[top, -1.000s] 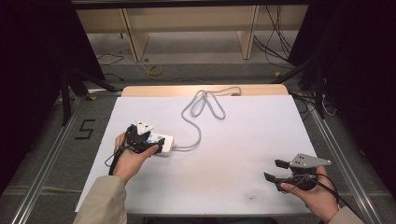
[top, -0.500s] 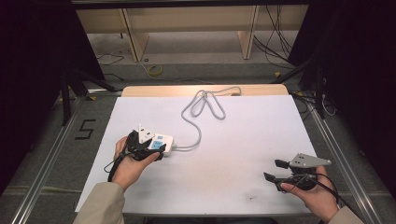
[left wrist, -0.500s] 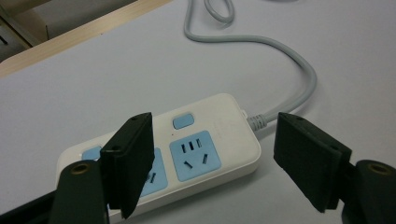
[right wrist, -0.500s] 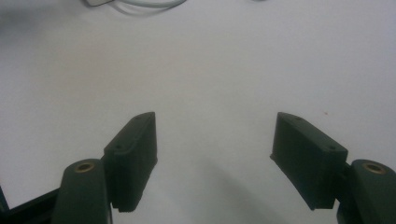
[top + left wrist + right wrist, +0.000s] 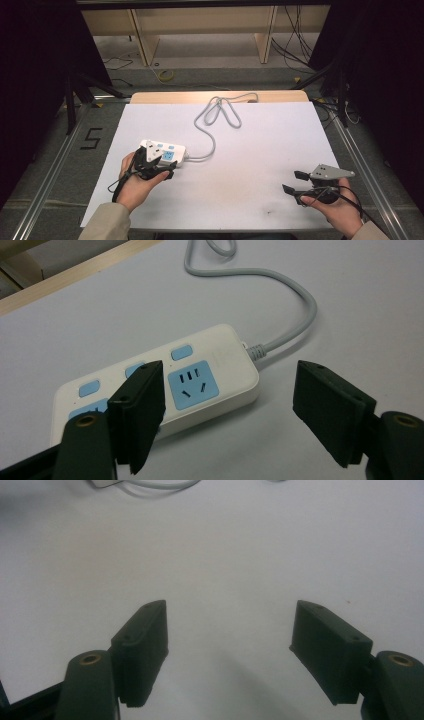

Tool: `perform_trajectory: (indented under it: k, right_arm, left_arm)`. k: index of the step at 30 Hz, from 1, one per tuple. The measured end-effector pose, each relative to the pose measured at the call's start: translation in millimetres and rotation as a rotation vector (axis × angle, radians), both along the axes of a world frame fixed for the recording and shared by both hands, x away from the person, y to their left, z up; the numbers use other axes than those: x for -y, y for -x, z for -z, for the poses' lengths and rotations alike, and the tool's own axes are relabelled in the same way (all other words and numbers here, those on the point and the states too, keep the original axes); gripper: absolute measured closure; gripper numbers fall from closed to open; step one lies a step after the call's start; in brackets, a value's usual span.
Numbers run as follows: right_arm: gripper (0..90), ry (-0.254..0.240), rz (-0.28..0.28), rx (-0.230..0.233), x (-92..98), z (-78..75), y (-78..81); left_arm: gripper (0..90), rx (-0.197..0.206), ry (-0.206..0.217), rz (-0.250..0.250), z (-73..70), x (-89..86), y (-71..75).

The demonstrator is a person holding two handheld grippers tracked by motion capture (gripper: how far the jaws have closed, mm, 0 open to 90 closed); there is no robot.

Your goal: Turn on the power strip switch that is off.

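A white power strip (image 5: 172, 153) with light-blue sockets and buttons lies flat on the left part of the white table (image 5: 260, 145). Its grey cable (image 5: 215, 135) runs toward the far edge and loops there. My left gripper (image 5: 165, 169) is open just at the strip's near side. In the left gripper view the strip (image 5: 200, 375) lies ahead of the left gripper (image 5: 230, 371), and the left jaw overlaps its near edge. My right gripper (image 5: 294, 182) is open over bare table at the near right, with nothing between the fingers of the right gripper (image 5: 230, 610).
The cable's loop (image 5: 222, 110) lies by the wooden far edge (image 5: 165, 96) of the table. Metal rails (image 5: 55, 170) run along both sides, with dark floor and a shelf frame beyond.
My left gripper has drawn back toward the near edge, uncovering more of the power strip. The strip and the right gripper have stayed where they were.
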State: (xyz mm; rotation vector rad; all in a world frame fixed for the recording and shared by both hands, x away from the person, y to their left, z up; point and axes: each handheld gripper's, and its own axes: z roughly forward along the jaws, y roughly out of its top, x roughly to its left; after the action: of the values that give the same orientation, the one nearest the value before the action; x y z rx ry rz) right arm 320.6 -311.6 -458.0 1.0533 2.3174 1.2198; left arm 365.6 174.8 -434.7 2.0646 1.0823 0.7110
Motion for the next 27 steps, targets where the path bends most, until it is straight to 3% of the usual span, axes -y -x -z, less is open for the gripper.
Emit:
perform_trajectory:
  k: [14, 27]
  right_arm:
    - [31.0, 0.002, -0.003, -0.001, -0.1, 0.5, -0.6]
    - [31.0, 0.003, -0.003, -0.005, -0.6, 0.7, -1.0]
  left_arm:
    - [25.7, -0.020, 0.003, 0.034, 9.4, -8.4, 23.7]
    - [24.6, -0.050, 0.012, 0.008, 15.8, -21.3, 35.9]
